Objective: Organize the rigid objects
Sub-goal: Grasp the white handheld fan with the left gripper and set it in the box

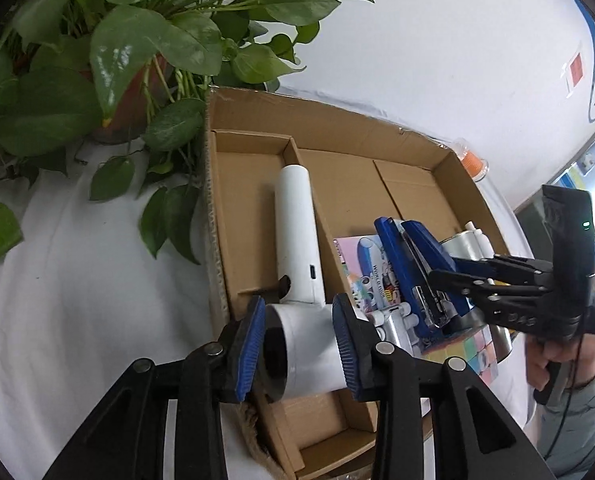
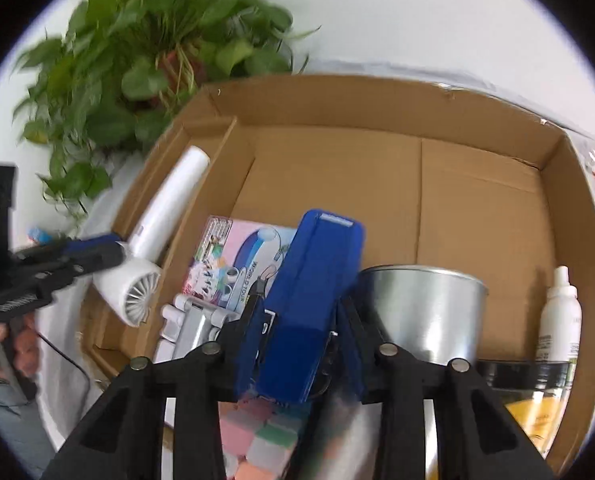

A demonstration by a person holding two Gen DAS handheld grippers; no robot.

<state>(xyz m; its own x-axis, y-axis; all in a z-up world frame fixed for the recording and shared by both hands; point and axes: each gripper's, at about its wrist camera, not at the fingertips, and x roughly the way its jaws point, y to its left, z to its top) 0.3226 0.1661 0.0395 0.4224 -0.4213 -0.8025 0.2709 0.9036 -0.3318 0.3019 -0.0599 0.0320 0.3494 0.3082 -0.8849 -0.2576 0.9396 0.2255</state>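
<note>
A white hair dryer [image 1: 297,248] lies in the left compartment of a cardboard box [image 1: 377,128]. My left gripper [image 1: 299,344] is shut on the dryer's barrel, one blue pad on each side. The dryer also shows in the right wrist view [image 2: 149,248], with the left gripper [image 2: 97,254] at its head. My right gripper [image 2: 303,344] is shut on a blue stapler [image 2: 313,292] and holds it above the box's main compartment. The stapler shows in the left wrist view [image 1: 413,264], held by the right gripper [image 1: 445,300].
The box holds a pink picture box [image 2: 237,256], a metal cup [image 2: 425,308], a white spray bottle [image 2: 559,316], a pastel cube [image 2: 257,436] and a silver-white gadget [image 2: 189,324]. A potted plant [image 1: 109,72] stands behind the box's left. An orange-capped container [image 1: 473,164] stands right of the box.
</note>
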